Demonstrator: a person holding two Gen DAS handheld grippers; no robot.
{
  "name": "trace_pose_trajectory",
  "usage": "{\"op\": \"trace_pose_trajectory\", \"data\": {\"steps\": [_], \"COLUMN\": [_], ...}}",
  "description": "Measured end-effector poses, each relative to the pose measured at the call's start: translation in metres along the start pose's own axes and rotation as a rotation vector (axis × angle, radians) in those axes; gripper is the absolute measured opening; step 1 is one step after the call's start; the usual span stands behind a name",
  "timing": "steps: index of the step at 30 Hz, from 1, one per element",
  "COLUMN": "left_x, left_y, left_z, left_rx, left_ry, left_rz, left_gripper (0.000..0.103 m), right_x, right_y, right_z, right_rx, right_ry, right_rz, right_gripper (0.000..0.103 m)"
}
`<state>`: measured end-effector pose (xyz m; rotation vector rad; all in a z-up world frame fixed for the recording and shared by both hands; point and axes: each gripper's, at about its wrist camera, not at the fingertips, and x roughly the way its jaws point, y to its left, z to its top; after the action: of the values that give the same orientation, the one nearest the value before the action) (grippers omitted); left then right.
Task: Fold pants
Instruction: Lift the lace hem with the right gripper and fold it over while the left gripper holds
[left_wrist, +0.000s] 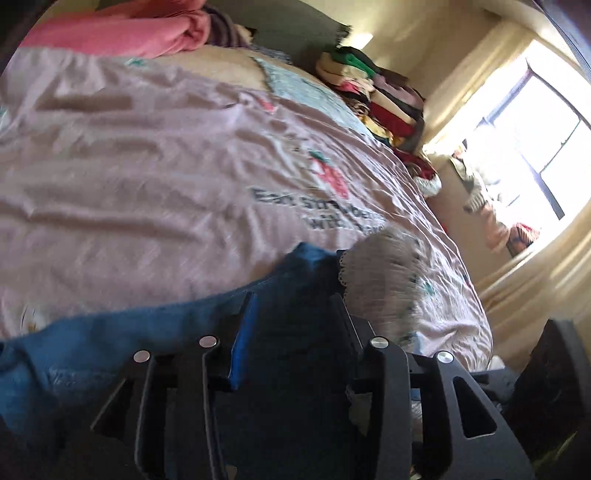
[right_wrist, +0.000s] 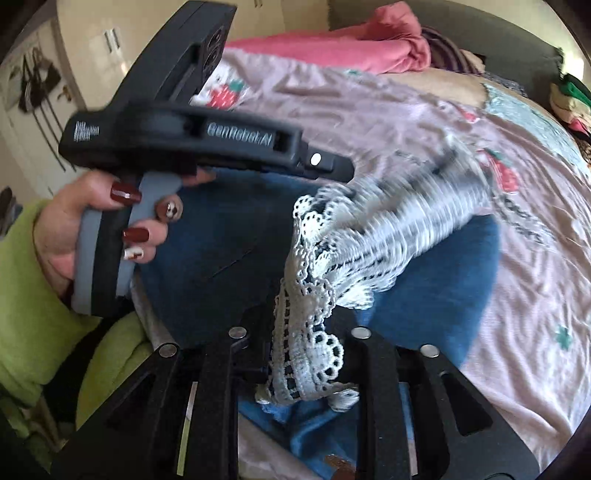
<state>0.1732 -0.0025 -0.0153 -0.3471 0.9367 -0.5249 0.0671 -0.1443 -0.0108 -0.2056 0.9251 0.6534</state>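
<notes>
Blue denim pants (left_wrist: 110, 339) with white lace trim (right_wrist: 317, 302) hang over the near edge of a bed. In the left wrist view my left gripper (left_wrist: 295, 306) is shut on a bunch of the blue denim between its fingers. The lace hem (left_wrist: 384, 273) flutters, blurred, to its right. In the right wrist view my right gripper (right_wrist: 299, 350) is shut on the lace-trimmed edge of the pants (right_wrist: 436, 295). The left gripper's body (right_wrist: 192, 136) shows there at upper left, held by a hand with red nails, above the denim.
The bed has a pink strawberry-print cover (left_wrist: 155, 177). A pink garment (left_wrist: 122, 33) lies at its far end. Stacks of folded clothes (left_wrist: 376, 96) stand at the bed's right side. A bright window (left_wrist: 535, 140) is at right. A dark object (left_wrist: 550, 387) stands beside the bed.
</notes>
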Motion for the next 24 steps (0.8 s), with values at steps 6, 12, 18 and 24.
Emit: {"op": "trace_pose_trajectory", "data": {"steps": [6, 12, 18, 24], "left_x": [-0.003, -0.015, -0.014, -0.012], "left_y": [0.026, 0.039, 0.035, 0.034], "left_z": [-0.01, -0.014, -0.022, -0.027], "left_rx": [-0.108, -0.166, -0.154, -0.151], "left_ry": [-0.023, -0.065, -0.042, -0.037], "left_rz": [-0.035, -0.066, -0.062, -0.051], "left_gripper": [0.053, 0.053, 0.055, 0.055], "right_x": [-0.017, -0.047, -0.06, -0.06], "right_y": [0.011, 0.011, -0.005, 0.025], "right_z": [-0.008, -0.024, -0.037, -0.027], "right_rx": [-0.014, -0.018, 0.029, -0.053], "right_ry": [-0.043, -0.081, -0.11, -0.147], "right_rz": [0.043, 0.031, 0.002, 0.131], "right_gripper": [0.05, 0.055, 0.057, 0.069]}}
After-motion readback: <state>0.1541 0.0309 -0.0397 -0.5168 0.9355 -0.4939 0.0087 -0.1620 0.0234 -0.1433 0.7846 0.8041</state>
